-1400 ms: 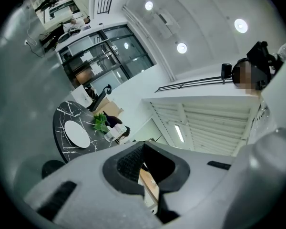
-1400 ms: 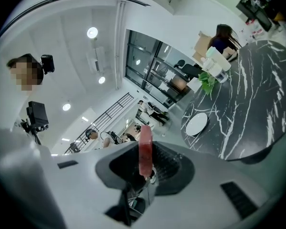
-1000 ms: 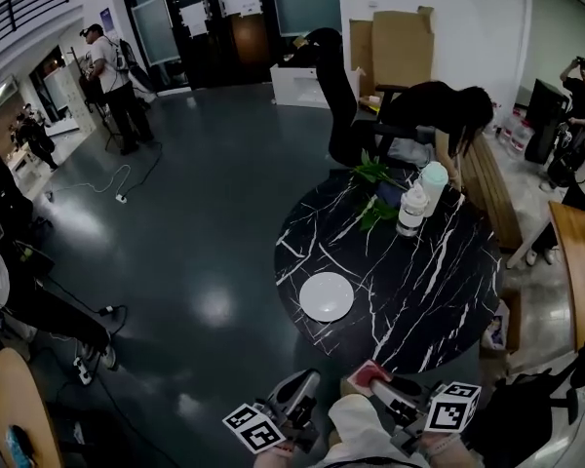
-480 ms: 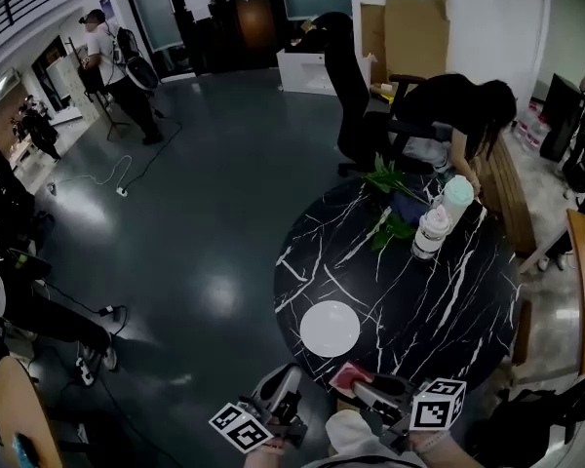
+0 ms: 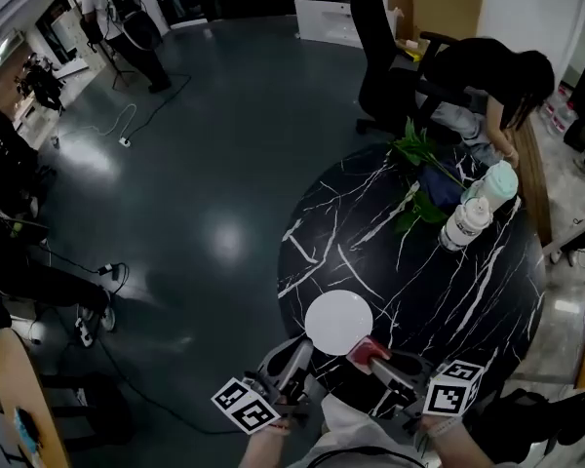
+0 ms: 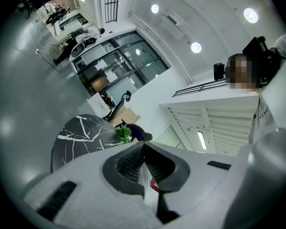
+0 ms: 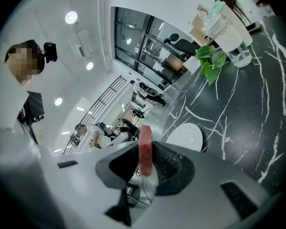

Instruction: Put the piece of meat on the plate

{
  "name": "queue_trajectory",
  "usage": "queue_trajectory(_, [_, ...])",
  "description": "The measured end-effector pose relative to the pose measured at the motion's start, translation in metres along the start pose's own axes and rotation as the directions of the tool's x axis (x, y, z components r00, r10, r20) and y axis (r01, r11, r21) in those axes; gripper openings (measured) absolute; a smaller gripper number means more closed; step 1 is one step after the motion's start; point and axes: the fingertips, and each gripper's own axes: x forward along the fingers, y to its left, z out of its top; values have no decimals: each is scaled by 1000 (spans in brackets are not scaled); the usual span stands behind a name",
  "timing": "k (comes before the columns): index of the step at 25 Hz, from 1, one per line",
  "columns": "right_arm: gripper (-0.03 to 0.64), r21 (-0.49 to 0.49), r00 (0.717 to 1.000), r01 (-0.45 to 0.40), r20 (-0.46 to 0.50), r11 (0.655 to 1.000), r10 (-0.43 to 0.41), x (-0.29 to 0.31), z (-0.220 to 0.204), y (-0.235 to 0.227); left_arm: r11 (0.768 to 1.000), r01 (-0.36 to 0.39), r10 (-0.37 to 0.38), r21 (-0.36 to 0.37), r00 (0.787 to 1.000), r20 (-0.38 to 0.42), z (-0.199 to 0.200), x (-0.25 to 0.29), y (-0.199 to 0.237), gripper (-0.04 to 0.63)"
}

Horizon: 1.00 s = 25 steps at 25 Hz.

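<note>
A white round plate [image 5: 338,321] lies at the near edge of the black marble table [image 5: 448,310]. My right gripper [image 5: 370,356] is shut on the red piece of meat [image 5: 363,350], which it holds just right of the plate's near rim. In the right gripper view the meat [image 7: 145,149] stands on edge between the pads of that gripper [image 7: 145,165], with the plate [image 7: 185,136] beyond it. My left gripper [image 5: 297,355] hovers at the plate's near left edge. Seen in the left gripper view, it [image 6: 144,163] has its jaws together with nothing between them.
At the table's far side stand a clear bottle [image 5: 465,224], a cup with a teal lid [image 5: 497,181] and a green plant [image 5: 419,154]. A person in black [image 5: 487,76] leans there beside an office chair [image 5: 380,76]. Dark floor spreads left.
Both grippers have advanced toward the table, and they are now at the plate's near rim. The meat stays gripped in the right gripper. The table and plate appear closer.
</note>
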Motion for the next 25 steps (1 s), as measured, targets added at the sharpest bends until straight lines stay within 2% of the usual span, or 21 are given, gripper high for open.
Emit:
queue_trajectory(7, [84, 1, 996, 11, -92, 1000, -11, 42, -1, -36, 996, -94, 94, -10, 995, 25, -9, -10, 40, 9])
queue_trajectory(13, [84, -10, 979, 12, -201, 1000, -14, 77, -17, -51, 987, -153, 155, -45, 987, 46, -22, -26, 57, 9])
queue_trajectory(21, [84, -120, 956, 32, -286, 992, -66, 101, -33, -66, 979, -189, 193, -77, 980, 48, -37, -47, 67, 9])
queue_trajectory(25, [85, -268, 944, 9, -317, 963, -97, 101, -37, -66, 978, -192, 196, -83, 979, 51, -40, -50, 65, 9])
